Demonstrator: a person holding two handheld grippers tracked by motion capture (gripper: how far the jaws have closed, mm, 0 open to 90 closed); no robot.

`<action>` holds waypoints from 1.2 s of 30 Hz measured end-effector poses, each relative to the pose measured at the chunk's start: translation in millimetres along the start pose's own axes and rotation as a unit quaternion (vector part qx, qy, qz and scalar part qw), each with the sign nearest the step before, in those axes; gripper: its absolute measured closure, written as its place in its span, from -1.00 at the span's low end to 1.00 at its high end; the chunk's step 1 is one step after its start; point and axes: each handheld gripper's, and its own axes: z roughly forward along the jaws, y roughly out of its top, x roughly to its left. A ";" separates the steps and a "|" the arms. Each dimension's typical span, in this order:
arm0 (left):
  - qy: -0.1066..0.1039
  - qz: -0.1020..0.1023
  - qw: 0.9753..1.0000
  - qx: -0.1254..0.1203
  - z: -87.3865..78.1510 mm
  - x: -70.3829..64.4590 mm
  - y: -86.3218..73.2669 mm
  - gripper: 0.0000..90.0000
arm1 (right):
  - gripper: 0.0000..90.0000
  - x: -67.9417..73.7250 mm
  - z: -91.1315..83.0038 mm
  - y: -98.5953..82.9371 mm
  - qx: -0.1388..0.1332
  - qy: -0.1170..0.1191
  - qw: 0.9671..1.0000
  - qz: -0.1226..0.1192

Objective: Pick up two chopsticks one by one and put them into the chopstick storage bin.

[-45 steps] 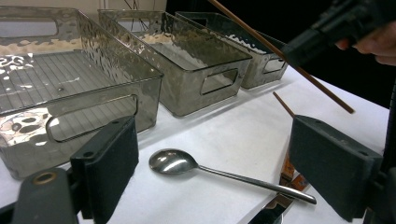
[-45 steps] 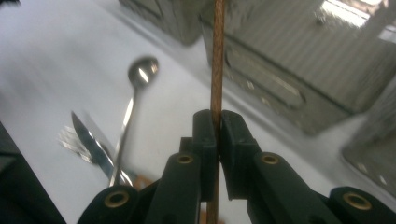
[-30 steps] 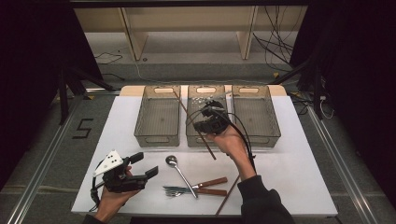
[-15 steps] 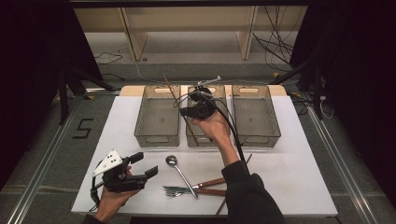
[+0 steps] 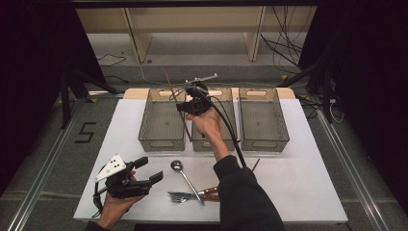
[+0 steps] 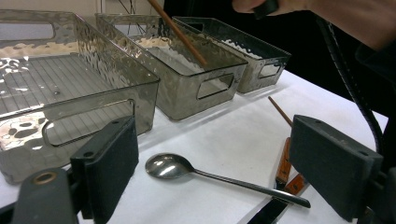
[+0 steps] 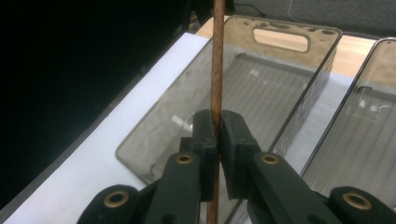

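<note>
I am carrying a thin brown wooden chopstick (image 7: 216,56) in the right gripper (image 7: 217,133), whose jaws are pressed tight on the stick about midway along it, so it is standing nearly upright between them. In the high view the chopstick (image 5: 177,103) is hanging over the leftmost of three clear smoky plastic bins (image 5: 162,139) at the far side of the white table (image 5: 298,183), its lower end reaching toward the wall shared with the middle bin (image 5: 226,103). I judge that I am in the sorting step: one utensil lifted, about to be dropped into a bin. Next I need to lower and tilt the stick until it is lying flat inside the leftmost bin, then release it.

The left gripper (image 6: 215,172) is resting low near the table's front edge, jaws spread wide and holding nothing. Just ahead of it a silver metal spoon (image 6: 187,170) is lying, with wooden-handled cutlery (image 6: 285,163) and a second chopstick (image 6: 280,111) beside it, waiting.
</note>
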 end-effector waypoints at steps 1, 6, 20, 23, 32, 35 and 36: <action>0.000 0.000 1.000 0.000 0.0 -0.1 0.0 -0.65 | 0.89 0.0 0.0 0.0 0.000 0.000 1.000 0.000; -0.002 0.001 1.000 0.002 0.8 -0.6 0.3 -0.66 | 0.89 2.9 7.8 4.7 -0.008 -0.004 1.000 0.001; -0.002 0.001 1.000 -0.002 0.2 -0.6 0.9 -0.65 | 0.89 9.6 30.3 13.4 -0.016 -0.024 1.000 -0.008; -0.003 0.002 1.000 -0.002 0.2 -1.1 1.0 -0.65 | 0.89 10.9 34.4 13.2 -0.017 -0.023 1.000 -0.007; -0.003 0.003 1.000 -0.003 -0.3 -1.3 1.3 -0.65 | 0.89 8.5 46.1 10.5 -0.008 -0.030 0.999 -0.006; -0.004 0.004 1.000 -0.003 -0.3 -1.3 1.4 -0.65 | 0.89 8.2 48.2 9.8 -0.006 -0.032 0.999 -0.008; -0.004 0.004 1.000 -0.003 -0.2 -1.2 1.4 -0.66 | 0.89 8.1 48.6 9.5 -0.006 -0.032 0.999 -0.007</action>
